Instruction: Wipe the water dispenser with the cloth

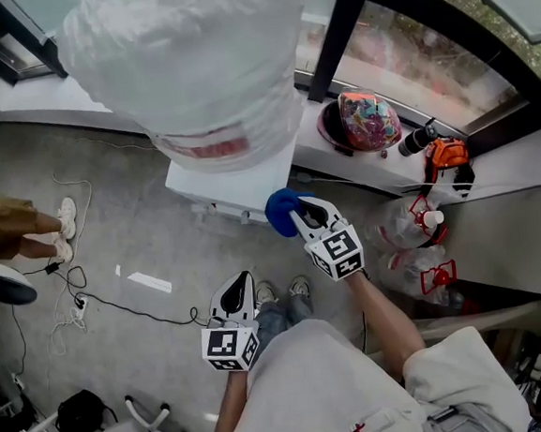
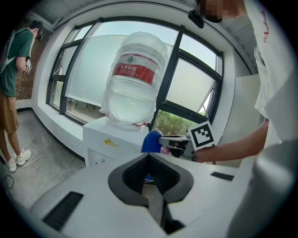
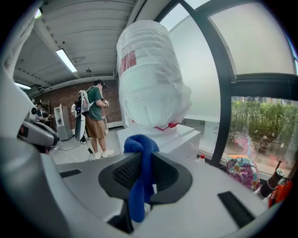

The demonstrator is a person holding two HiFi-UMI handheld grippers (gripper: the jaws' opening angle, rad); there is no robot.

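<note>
The white water dispenser (image 1: 233, 183) stands by the window with a plastic-wrapped bottle (image 1: 191, 57) upside down on top. My right gripper (image 1: 297, 217) is shut on a blue cloth (image 1: 281, 209), held at the dispenser's front right corner. In the right gripper view the cloth (image 3: 141, 172) hangs bunched between the jaws (image 3: 142, 155), just short of the dispenser top (image 3: 174, 136). My left gripper (image 1: 240, 281) hangs lower, in front of the dispenser, shut and empty. In the left gripper view, the left gripper (image 2: 149, 158) points at the dispenser (image 2: 109, 139), the cloth (image 2: 151, 142) and the bottle (image 2: 132, 79).
A person in a green shirt (image 3: 95, 116) stands on the floor to the left. On the window sill lie a colourful bag (image 1: 368, 119) and an orange item (image 1: 447, 154). Plastic bottles (image 1: 422, 221) stand right of the dispenser. Cables (image 1: 80, 293) run over the floor.
</note>
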